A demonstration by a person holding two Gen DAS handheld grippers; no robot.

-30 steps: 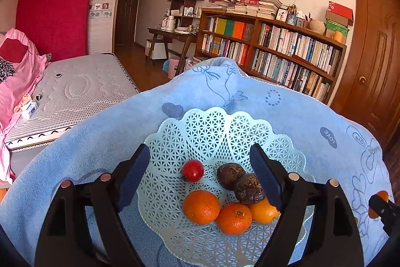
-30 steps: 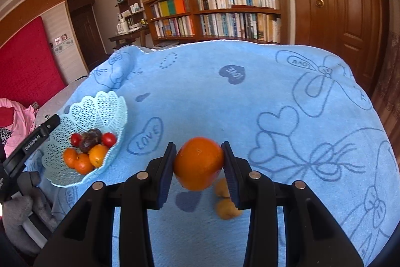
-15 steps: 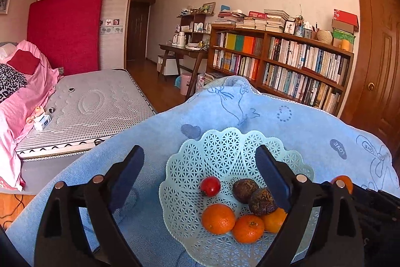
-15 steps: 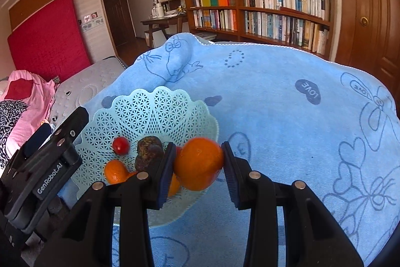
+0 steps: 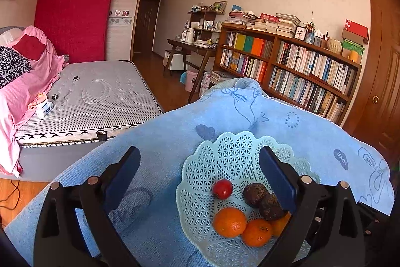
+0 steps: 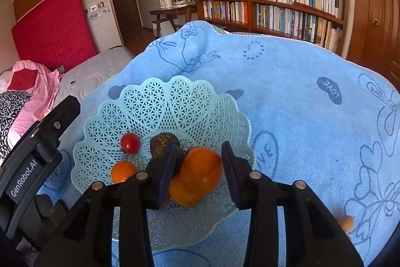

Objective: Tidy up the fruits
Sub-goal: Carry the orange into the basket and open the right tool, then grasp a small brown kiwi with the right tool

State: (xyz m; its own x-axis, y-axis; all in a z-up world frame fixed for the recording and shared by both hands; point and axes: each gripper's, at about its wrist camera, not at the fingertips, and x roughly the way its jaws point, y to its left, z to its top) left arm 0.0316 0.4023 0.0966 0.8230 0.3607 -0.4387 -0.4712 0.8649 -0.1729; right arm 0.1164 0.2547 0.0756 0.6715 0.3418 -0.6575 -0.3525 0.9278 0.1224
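The right gripper [image 6: 197,167] has spread its jaws, and the orange [image 6: 200,172] it carried now sits loose between them, inside the pale green basket [image 6: 175,96] on another orange, so this delivery looks done. 1 second ago the same orange was clamped tight over the blue towel [image 6: 300,91], well away from the basket. The left gripper [image 5: 200,182] stays wide and empty over the basket's near side. 1 small fruit [image 6: 346,223] still lies on the towel.

Dark fruit [image 6: 178,159] half behind tool finger [image 6: 165,173], book titles illegible
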